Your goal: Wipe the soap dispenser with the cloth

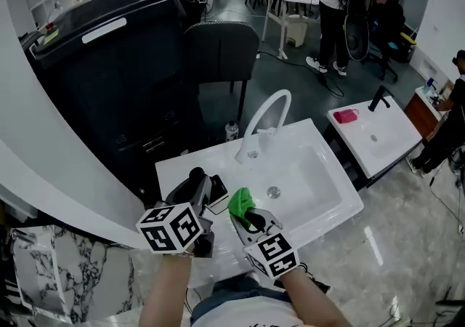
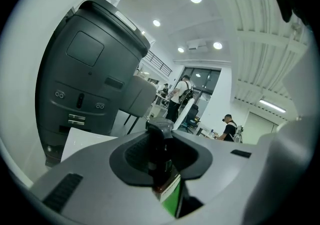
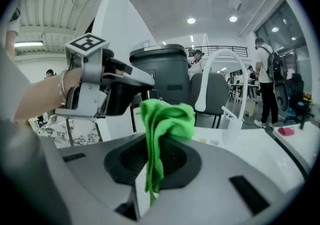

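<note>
Standing at the sink (image 1: 323,173), the person has the left gripper (image 1: 202,189) closed on the dispenser (image 2: 160,161), its jaws pinching the dark body, with the pump top above and a green label below. The right gripper (image 3: 160,156) is clamped on a bunched green cloth (image 3: 164,119) that sticks up past its tips. Both hang over the sink's near left corner, the cloth just beside the dispenser; whether they touch I cannot tell
</note>
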Tool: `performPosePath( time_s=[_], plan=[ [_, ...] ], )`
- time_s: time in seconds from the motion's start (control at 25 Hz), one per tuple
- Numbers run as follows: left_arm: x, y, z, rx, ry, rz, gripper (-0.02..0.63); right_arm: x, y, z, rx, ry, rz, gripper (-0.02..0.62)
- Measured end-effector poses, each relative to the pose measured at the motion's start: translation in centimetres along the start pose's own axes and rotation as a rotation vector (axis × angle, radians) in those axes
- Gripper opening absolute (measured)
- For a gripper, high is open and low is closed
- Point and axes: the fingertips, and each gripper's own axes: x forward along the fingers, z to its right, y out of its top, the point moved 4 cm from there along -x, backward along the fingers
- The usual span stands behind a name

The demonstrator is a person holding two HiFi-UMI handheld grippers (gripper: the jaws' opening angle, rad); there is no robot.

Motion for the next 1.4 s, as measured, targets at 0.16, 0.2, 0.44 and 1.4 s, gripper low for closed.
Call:
performPosePath(
  time_s=[0.16, 0.2, 0.44, 1.4],
  plan=[
    [0.0, -0.2, 0.0, 0.003, 0.004, -0.006, 0.094, -0.8, 2.6, -1.5, 0.005, 0.097, 0.138, 0.049],
    [0.0, -0.3, 0.0, 0.001, 0.004, -0.008, 0.094, -0.8, 3.0, -1.8, -0.002, 0.118, 0.155, 0.049],
    [-0.1, -0.3, 0.4, 0.003, 0.004, -0.018, 0.094, -0.3, 4.4, -3.6, -0.036, 0.252, 0.197, 0.049],
    [-1.7, 2.1, 1.9, 0.296, -0.147, 0.139, 0.094, -0.9, -0.6, 4.5, 0.160, -0.067, -0.001, 0.049]
  ],
)
